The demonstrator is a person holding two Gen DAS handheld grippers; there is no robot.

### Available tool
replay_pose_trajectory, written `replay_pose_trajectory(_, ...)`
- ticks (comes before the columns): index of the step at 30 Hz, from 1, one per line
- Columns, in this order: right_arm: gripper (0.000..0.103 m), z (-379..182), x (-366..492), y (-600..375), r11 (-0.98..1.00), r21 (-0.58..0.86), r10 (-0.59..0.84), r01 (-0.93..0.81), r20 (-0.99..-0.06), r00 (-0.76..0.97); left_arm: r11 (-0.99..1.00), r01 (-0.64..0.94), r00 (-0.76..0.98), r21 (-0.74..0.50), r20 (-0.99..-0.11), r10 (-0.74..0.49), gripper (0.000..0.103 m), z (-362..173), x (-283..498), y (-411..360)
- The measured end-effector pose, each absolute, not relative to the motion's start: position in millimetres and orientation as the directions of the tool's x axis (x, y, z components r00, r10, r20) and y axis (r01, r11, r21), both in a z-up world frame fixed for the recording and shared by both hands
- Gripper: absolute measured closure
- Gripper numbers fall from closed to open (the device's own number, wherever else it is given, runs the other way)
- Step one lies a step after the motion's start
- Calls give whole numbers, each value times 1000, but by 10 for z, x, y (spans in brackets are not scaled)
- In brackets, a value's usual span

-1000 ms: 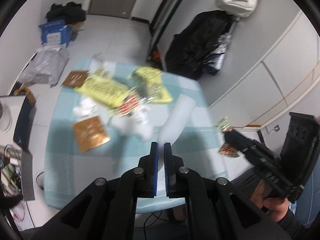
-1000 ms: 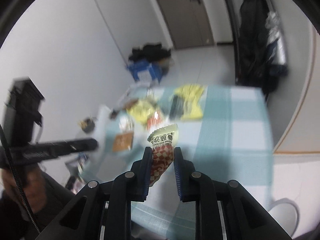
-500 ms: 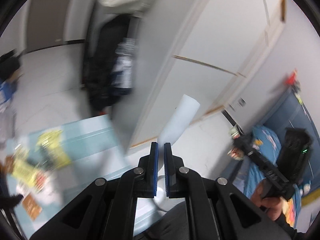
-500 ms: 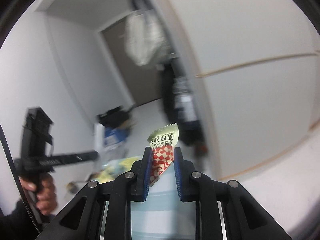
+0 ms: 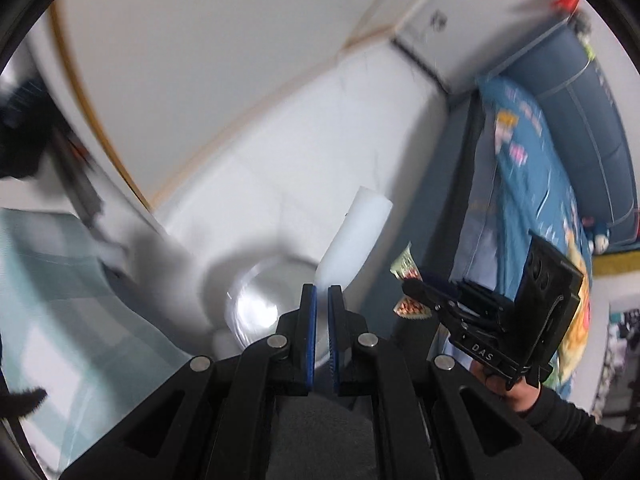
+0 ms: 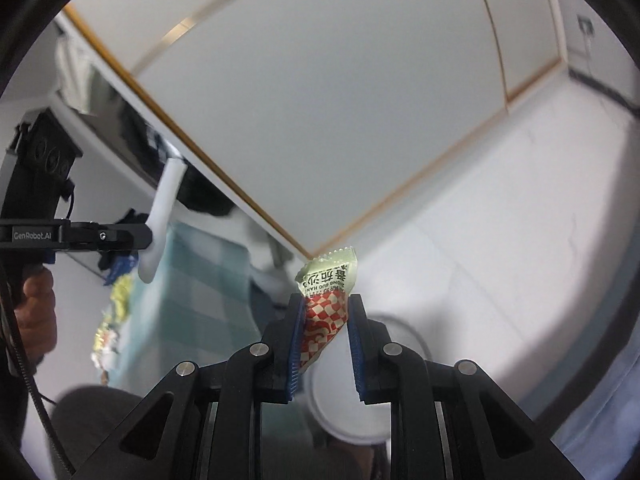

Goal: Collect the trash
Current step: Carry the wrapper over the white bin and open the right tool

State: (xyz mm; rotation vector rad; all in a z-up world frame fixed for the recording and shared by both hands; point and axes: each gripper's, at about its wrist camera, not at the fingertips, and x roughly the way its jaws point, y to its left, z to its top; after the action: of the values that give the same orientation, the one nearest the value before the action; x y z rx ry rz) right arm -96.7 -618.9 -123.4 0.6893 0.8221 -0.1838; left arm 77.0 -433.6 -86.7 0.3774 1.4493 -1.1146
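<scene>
- Between my right jaws: the snack packet (image 6: 326, 312), red-and-white checked below and pale green above, is pinched by its lower part. Its serrated green top stands clear above the tips of my right gripper (image 6: 323, 316); the blue pads (image 6: 295, 344) press it from both sides.
- Between my left jaws: the white plastic piece (image 5: 354, 240), a curled sheet, is clamped at its lower end by my left gripper (image 5: 322, 300), jaws closed almost together on it. The rest rises up and to the right beyond the tips.
- Below both grippers: a bin (image 5: 260, 304) with a clear liner stands on the white floor (image 5: 304, 152), beside the edge of the surface (image 5: 60, 300) with its pale blue checked cloth. In the right view the bin (image 6: 352, 412) shows as a pale round rim beneath the jaws.
- On the surface, at left in the right view: more wrappers (image 6: 114, 308), blurred.
- At right in the left view: a bed (image 5: 532, 184) with patterned blue bedding.
</scene>
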Motion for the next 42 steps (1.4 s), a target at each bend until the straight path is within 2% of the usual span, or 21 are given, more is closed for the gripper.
replay_pose_trajectory(3,83,-1611,-948,-6230,738,511,142,441,-757,638,507,759,-319,-409,-912,-258,101,-1318,772,-4432)
replay_pose_trajectory(5,83,-1826,-933,-6267,720,519,170,460,-775,609,497,744,-385,-446,-895,-228,101,-1558,804,-4451)
replay_pose_trajectory(9,83,-2271,-928,-6234,708,518,222,479,-808,546,521,733,-412,-437,-895,-172,101,-1865,919,-4540)
replay_pose_trajectory(14,83,-2581,-830,-6172,686,528,273,500,-824,496,525,727,-505,-442,-863,-25,101,-2370,781,-4601)
replay_pose_trajectory(18,82,-2789,-816,-6133,673,531,305,516,-833,461,515,739,-526,-434,-850,38,101,-2591,637,-4659)
replay_pose_trajectory(25,79,-3004,-812,-6046,655,517,338,551,-853,398,596,696,-540,-401,-839,67,92,-2926,654,-4758)
replay_pose_trajectory(27,70,-3039,-820,-6039,663,511,339,547,-857,389,612,685,-539,-394,-840,63,84,-2958,656,-4742)
replay_pose_trajectory(28,64,-3044,-823,-6029,665,508,340,547,-858,384,615,684,-537,-393,-841,60,72,-2957,658,-4726)
replay_pose_trajectory(29,54,-3045,-833,-6028,664,507,340,549,-859,382,621,682,-531,-388,-846,54,59,-2945,665,-4701)
replay_pose_trajectory(30,50,-3035,-855,-6029,663,507,336,551,-859,386,627,678,-526,-384,-849,49,55,-2923,674,-4702)
replay_pose_trajectory(38,47,-2844,-957,-6108,663,515,305,543,-849,432,623,702,-407,-345,-912,-46,47,-2390,903,-4624)
replay_pose_trajectory(42,39,-2609,-1006,-6185,676,502,253,539,-846,470,600,742,-304,-299,-948,-96,45,-1991,957,-4539)
